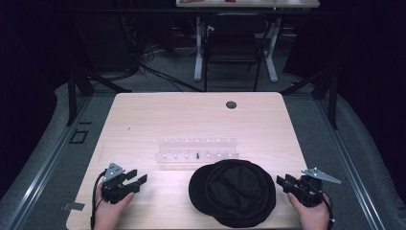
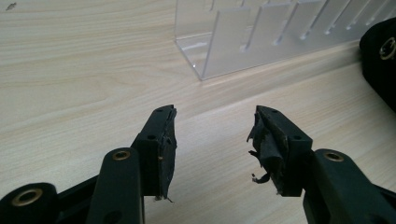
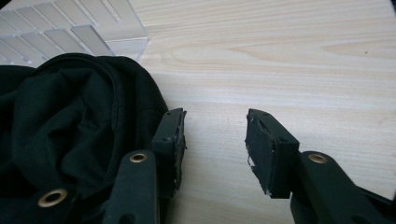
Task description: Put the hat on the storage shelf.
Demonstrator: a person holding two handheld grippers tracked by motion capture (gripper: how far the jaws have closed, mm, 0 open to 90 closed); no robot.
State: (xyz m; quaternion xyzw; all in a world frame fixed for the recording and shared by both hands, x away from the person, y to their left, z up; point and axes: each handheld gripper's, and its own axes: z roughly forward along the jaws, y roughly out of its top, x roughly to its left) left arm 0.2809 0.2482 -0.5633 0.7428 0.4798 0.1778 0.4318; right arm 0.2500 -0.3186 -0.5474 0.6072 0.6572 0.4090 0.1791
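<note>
A crumpled black cloth (image 1: 233, 191) with brass eyelets lies near the front edge of the wooden table (image 1: 143, 120). Just behind it stands a clear slotted acrylic rack (image 1: 197, 153). My left gripper (image 1: 139, 180) rests at the front left, open and empty, pointing toward the cloth. In the left gripper view its jaws (image 2: 212, 140) stand wide over bare wood, with the rack (image 2: 261, 37) ahead and the cloth (image 2: 380, 60) at the right edge. My right gripper (image 1: 282, 182) sits just right of the cloth, open. The right gripper view shows the cloth (image 3: 70, 135) against its left finger (image 3: 170, 140).
A round dark grommet hole (image 1: 231, 104) sits near the table's far edge. Beyond the table stand a black chair (image 1: 234, 48) and another desk's white legs (image 1: 198, 48). A grey rail (image 1: 43, 163) runs along the floor at the left.
</note>
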